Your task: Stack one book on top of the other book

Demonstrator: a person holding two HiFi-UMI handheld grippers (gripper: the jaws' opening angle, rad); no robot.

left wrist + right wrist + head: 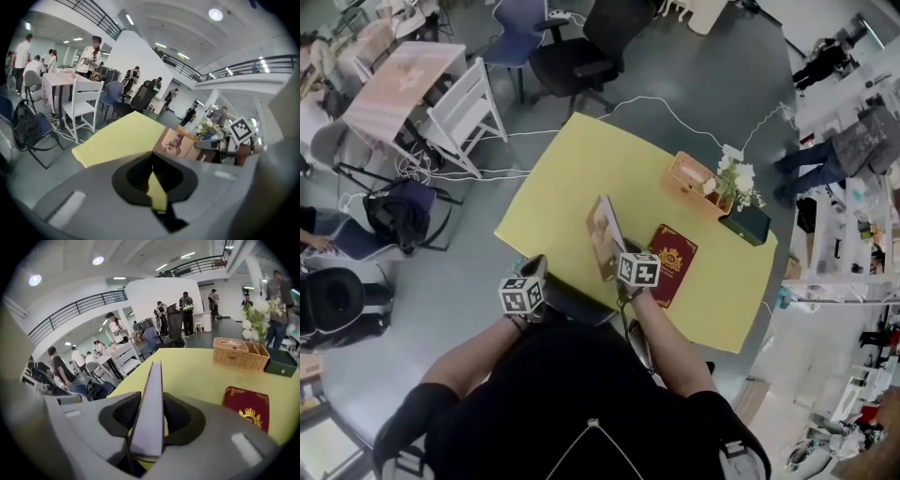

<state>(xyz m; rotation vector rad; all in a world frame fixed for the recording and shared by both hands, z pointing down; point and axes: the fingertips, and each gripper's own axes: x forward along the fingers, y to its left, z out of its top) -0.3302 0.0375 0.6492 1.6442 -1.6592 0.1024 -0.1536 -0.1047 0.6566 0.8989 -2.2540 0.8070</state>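
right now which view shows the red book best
Head view: the red book shows nearly its whole cover, flat on the yellow table. The right gripper view hides its near corner; the left gripper view shows barely a sliver.

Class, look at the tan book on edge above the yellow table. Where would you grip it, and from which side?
By its near edge, coming from the person's side. The tan book is a thin slab on edge, so jaws probably fit best across its thickness, one pad on each cover; the right gripper grips it that way.
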